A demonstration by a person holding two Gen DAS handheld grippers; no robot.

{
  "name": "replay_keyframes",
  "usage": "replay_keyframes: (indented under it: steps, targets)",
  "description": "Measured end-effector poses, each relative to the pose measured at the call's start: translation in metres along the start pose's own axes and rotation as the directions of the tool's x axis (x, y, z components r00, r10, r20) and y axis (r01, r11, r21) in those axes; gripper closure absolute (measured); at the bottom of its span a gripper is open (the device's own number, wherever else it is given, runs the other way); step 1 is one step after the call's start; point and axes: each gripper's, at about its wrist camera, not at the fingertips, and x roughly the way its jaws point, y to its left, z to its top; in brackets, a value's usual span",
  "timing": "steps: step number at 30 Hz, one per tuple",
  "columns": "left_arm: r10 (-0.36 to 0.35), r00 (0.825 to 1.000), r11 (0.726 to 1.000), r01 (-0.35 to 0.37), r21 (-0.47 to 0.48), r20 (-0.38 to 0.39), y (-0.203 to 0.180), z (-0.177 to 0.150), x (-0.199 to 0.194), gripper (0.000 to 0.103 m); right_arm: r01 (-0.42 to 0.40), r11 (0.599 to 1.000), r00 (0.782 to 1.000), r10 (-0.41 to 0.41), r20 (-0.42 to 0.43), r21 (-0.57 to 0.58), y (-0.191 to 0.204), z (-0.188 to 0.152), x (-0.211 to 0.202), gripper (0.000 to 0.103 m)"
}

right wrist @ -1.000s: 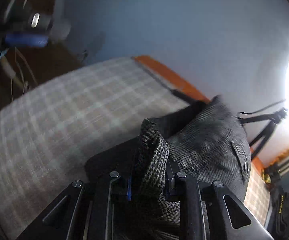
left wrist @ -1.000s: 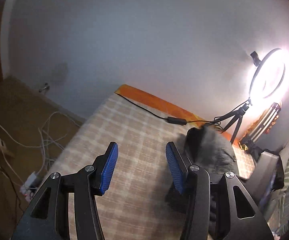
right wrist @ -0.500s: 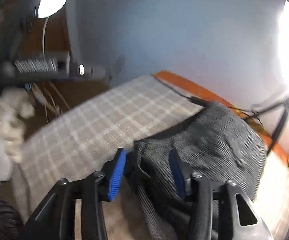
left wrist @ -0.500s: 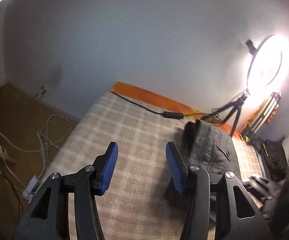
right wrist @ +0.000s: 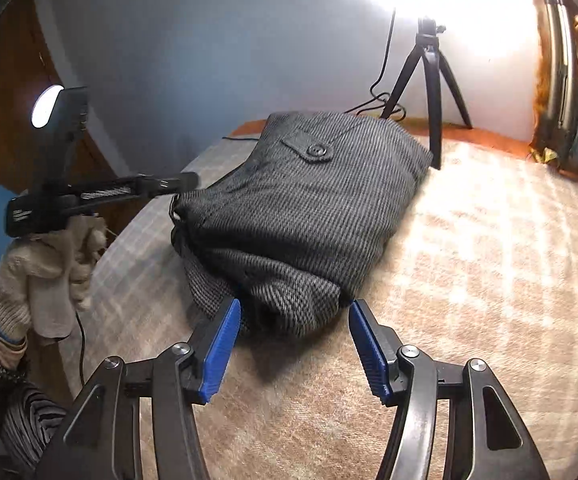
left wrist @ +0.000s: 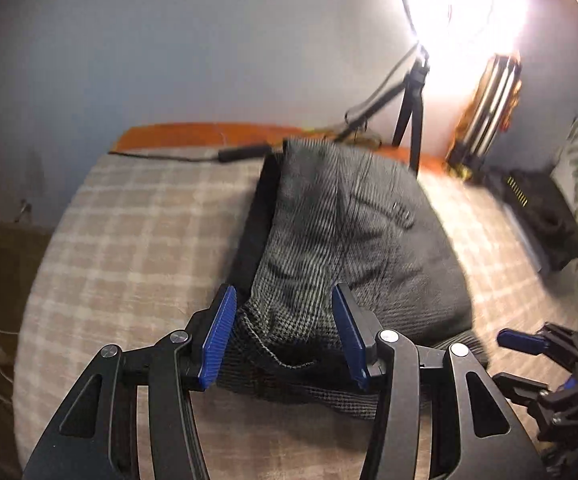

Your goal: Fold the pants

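Folded pants [right wrist: 301, 216] resting on the bed [right wrist: 489, 264]
Right tongs [right wrist: 293, 344] have just been opening, now empty; left tongs [left wrist: 281, 336] gape, unclamped, over a loose hem that a snag could unfold

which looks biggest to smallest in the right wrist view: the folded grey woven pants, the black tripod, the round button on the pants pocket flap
1. Folded grey woven pants, by far the largest.
2. Black tripod; it stands farther back, so its true size is unsure.
3. Round button, smallest.
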Motion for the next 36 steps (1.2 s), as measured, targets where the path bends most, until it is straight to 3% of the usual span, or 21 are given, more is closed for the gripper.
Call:
replay_keyframes:
  steps: [3, 5, 7, 8, 11, 14, 18, 22, 24, 26, 27, 28, 33, 36]
  targets:
    - [0.029, 0.999, 1.0, -0.028, 0.007, -0.018, 0.0, -0.003, 0.007, 0.054, 0.042, 0.997, 0.999, -0.044, -0.019, -0.063, 0.004, 0.0, 0.013, 0.043]
    - [0.035, 0.999, 0.999, -0.035, -0.001, -0.026, 0.002, -0.003, 0.011, 0.054, 0.04, 0.997, 0.998, -0.043, -0.036, -0.064, 0.003, 0.0, 0.02, 0.051]
    - [0.037, 0.999, 0.999, -0.037, -0.004, -0.037, 0.004, -0.003, 0.015, 0.054, 0.036, 0.998, 0.996, -0.04, -0.075, -0.055, 0.002, -0.002, 0.03, 0.087]
    - [0.04, 0.998, 0.999, -0.04, -0.005, -0.044, 0.005, -0.003, 0.018, 0.051, 0.031, 0.998, 0.997, -0.035, -0.073, -0.053, 0.001, -0.002, 0.028, 0.092]
    - [0.048, 0.997, 0.998, -0.049, -0.026, -0.064, 0.01, -0.003, 0.024, 0.051, 0.031, 0.994, 0.999, -0.034, -0.031, -0.107, 0.014, -0.01, 0.016, 0.096]
    - [0.048, 0.996, 0.998, -0.051, -0.042, -0.071, 0.015, -0.003, 0.028, 0.051, 0.009, 0.988, 0.999, -0.017, -0.05, -0.155, 0.019, -0.018, 0.008, 0.097]
    - [0.103, 0.993, 0.994, -0.105, -0.022, -0.061, 0.014, 0.0, 0.027, 0.051, 0.002, 0.986, 0.999, -0.011, -0.052, -0.166, 0.014, -0.023, 0.007, 0.097]
    - [0.129, 0.992, 0.992, -0.129, 0.011, -0.006, 0.003, 0.006, 0.01, 0.053, -0.143, 0.978, 0.989, 0.136, -0.054, -0.151, 0.005, -0.022, -0.004, 0.1]
    - [0.108, 0.994, 0.993, -0.109, 0.048, 0.023, -0.01, 0.009, -0.001, 0.053, -0.225, 0.965, 0.974, 0.221, -0.047, -0.134, -0.001, -0.019, -0.014, 0.1]
    - [0.058, 0.998, 0.994, -0.062, 0.091, 0.039, -0.026, 0.005, -0.012, 0.053, -0.17, 0.978, 0.985, 0.171, -0.005, -0.124, -0.01, -0.012, -0.024, 0.09]
    - [0.022, 0.999, 0.993, -0.026, 0.115, 0.037, -0.036, 0.001, -0.017, 0.053, -0.137, 0.988, 0.99, 0.139, 0.02, -0.077, -0.023, -0.007, -0.028, 0.07]
    - [0.002, 0.999, 0.992, -0.006, 0.13, 0.032, -0.042, -0.001, -0.019, 0.053, -0.12, 0.992, 0.992, 0.121, 0.038, -0.031, -0.034, -0.003, -0.029, 0.058]
    - [-0.132, 0.991, 0.957, 0.128, 0.258, -0.004, -0.091, -0.031, -0.034, 0.049, -0.137, 0.957, 0.99, 0.12, 0.079, 0.257, -0.102, 0.024, -0.023, 0.052]
    - [-0.162, 0.987, 0.926, 0.159, 0.344, -0.02, -0.121, -0.044, -0.037, 0.046, -0.178, 0.924, 0.984, 0.169, 0.056, 0.339, -0.121, 0.041, -0.004, 0.046]
